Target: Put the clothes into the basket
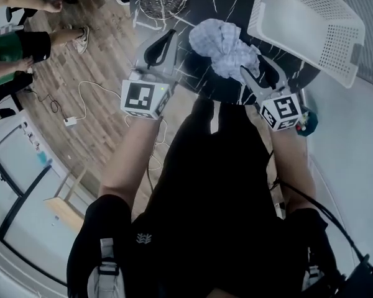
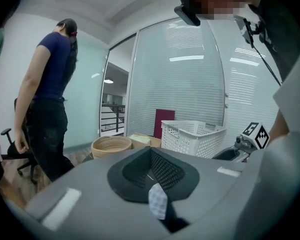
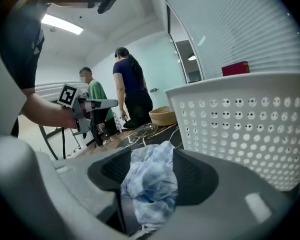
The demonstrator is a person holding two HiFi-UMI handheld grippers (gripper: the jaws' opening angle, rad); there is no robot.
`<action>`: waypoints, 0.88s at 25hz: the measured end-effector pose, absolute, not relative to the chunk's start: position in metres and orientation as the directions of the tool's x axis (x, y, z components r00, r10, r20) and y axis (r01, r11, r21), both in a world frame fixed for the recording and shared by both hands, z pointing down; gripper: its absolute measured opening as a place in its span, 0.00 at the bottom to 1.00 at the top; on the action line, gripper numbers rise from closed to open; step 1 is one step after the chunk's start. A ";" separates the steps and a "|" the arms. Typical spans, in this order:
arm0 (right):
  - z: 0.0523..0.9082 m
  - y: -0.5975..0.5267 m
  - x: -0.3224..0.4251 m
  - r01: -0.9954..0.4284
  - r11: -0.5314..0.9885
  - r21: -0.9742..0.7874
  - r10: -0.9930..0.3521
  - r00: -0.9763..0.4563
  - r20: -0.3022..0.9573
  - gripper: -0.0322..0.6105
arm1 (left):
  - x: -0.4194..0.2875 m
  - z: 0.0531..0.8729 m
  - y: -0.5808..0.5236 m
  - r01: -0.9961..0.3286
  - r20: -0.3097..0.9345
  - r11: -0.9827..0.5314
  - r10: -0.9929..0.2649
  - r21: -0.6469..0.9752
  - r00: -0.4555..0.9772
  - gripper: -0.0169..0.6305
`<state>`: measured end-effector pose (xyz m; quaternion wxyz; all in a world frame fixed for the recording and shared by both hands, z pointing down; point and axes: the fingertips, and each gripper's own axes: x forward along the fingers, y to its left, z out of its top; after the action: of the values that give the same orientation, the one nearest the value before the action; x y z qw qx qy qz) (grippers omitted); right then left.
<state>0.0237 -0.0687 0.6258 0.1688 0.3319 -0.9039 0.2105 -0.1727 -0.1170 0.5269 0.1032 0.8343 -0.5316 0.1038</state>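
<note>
While the crumpled blue-and-white cloth (image 1: 227, 45) lies on the dark tabletop (image 1: 196, 73) close to its near edge, the white basket (image 1: 311, 23) stands just beside it towards the right edge, and the cloth is outside it. The right gripper (image 1: 255, 68) has its jaws apart around the cloth's near side, with fabric filling the gap between them. The left gripper (image 1: 171, 36) hangs over the near-left edge, jaws together, just left of the cloth.

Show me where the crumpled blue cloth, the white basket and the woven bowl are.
blue cloth (image 1: 227, 45), head view, middle of the bundle.
white basket (image 1: 339, 45), head view, perforated side wall.
woven bowl (image 2: 111, 147), left gripper view, outer wall.
</note>
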 end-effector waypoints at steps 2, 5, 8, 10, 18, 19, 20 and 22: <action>0.633 -0.068 0.022 -0.663 0.697 -0.273 -0.513 -0.727 0.456 0.47 | -0.172 0.533 -0.115 -0.909 0.291 -0.410 -0.864 0.070 0.412 0.04; 0.641 -0.068 0.020 -0.650 0.703 -0.288 -0.488 -0.736 0.469 0.52 | -0.174 0.540 -0.112 -0.913 0.304 -0.401 -0.863 0.074 0.404 0.04; 0.652 -0.067 0.016 -0.635 0.713 -0.298 -0.462 -0.745 0.482 0.59 | -0.176 0.545 -0.112 -0.917 0.313 -0.394 -0.864 0.070 0.395 0.04; 0.658 -0.067 0.014 -0.631 0.713 -0.305 -0.454 -0.747 0.485 0.63 | -0.177 0.549 -0.112 -0.919 0.320 -0.387 -0.864 0.069 0.388 0.04; 0.681 -0.069 0.005 -0.628 0.719 -0.297 -0.436 -0.740 0.512 0.64 | -0.180 0.562 -0.107 -0.926 0.351 -0.371 -0.859 0.075 0.373 0.04; 0.684 -0.070 0.005 -0.632 0.718 -0.292 -0.438 -0.736 0.516 0.64 | -0.180 0.564 -0.106 -0.926 0.355 -0.369 -0.858 0.076 0.371 0.04; 0.686 -0.070 0.005 -0.635 0.717 -0.287 -0.441 -0.733 0.519 0.64 | -0.181 0.565 -0.105 -0.927 0.358 -0.368 -0.857 0.077 0.370 0.04; 0.690 -0.072 0.004 -0.638 0.717 -0.283 -0.444 -0.729 0.521 0.64 | -0.182 0.567 -0.104 -0.928 0.365 -0.365 -0.855 0.078 0.367 0.04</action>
<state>0.0041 -0.0723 0.6904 0.2130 0.2999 -0.9016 0.2276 -0.1819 -0.1044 0.5671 0.1363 0.8156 -0.5466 0.1323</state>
